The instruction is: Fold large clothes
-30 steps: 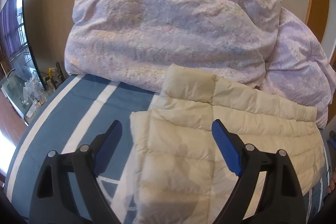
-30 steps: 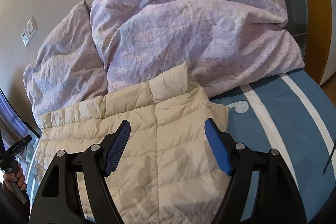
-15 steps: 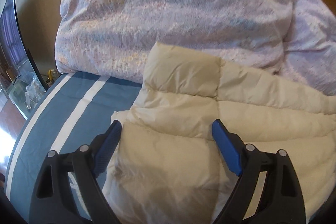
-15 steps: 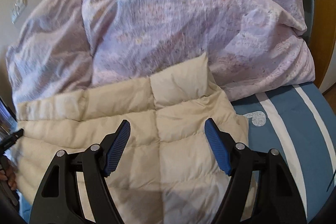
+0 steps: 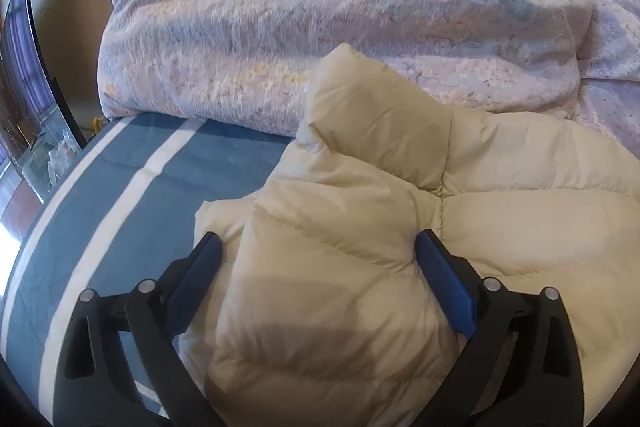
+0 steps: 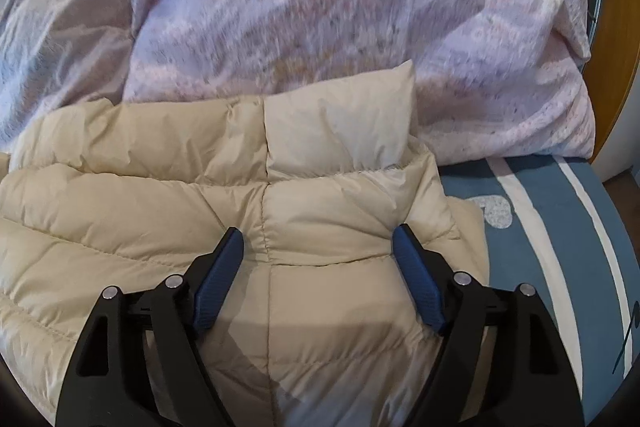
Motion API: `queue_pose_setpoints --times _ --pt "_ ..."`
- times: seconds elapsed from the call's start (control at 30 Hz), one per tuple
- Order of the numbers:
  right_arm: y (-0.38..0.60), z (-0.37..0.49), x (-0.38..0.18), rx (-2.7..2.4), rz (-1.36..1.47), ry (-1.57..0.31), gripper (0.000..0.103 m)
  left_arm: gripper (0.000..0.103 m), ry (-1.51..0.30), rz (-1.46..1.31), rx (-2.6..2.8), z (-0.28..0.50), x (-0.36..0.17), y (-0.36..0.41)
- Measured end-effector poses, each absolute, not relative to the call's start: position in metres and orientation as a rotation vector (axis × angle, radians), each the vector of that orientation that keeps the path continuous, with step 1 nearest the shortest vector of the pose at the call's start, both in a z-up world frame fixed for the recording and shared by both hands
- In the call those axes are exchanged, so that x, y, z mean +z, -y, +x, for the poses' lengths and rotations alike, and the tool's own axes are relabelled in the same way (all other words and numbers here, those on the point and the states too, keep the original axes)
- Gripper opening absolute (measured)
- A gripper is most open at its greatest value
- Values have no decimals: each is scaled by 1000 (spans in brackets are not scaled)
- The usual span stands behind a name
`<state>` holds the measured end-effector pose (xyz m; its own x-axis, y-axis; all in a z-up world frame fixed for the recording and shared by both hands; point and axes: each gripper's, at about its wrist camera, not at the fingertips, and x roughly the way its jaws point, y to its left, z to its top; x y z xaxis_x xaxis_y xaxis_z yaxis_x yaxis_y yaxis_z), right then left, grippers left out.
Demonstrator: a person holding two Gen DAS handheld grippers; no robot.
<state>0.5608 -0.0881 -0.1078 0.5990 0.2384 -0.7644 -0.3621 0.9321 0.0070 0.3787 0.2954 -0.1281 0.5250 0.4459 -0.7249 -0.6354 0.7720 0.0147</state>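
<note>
A cream quilted puffer jacket [image 5: 400, 235] lies spread on a blue bed cover with white stripes [image 5: 120, 195]. My left gripper [image 5: 316, 247] sits low over the jacket's left end, its jaws opening wide, with a puffed fold of the fabric lying between the blue pads [image 5: 452, 291] but not pinched. In the right wrist view the same jacket [image 6: 200, 195] fills the lower frame. My right gripper [image 6: 318, 239] hovers over its right end near the corner flap, jaws opening, fabric bulging between the pads [image 6: 416, 279] without being squeezed.
A bulky lilac patterned duvet [image 5: 340, 7] is heaped behind the jacket, against a beige wall; it shows as a lilac duvet [image 6: 340, 7] in the right view too. The bed cover's striped edge [image 6: 580, 227] drops off at right. Glass furniture [image 5: 24, 75] stands left of the bed.
Both grippers have come down and forward toward the jacket, which now looks much larger and bulges between their fingers. Both jaws stand slightly wider than before.
</note>
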Motion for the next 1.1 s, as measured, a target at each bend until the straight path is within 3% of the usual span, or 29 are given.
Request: queue_pose_setpoints --times 1.1 --pt "69 583 -128 325 -204 -935 87 101 -871 -331 627 392 -151 -320"
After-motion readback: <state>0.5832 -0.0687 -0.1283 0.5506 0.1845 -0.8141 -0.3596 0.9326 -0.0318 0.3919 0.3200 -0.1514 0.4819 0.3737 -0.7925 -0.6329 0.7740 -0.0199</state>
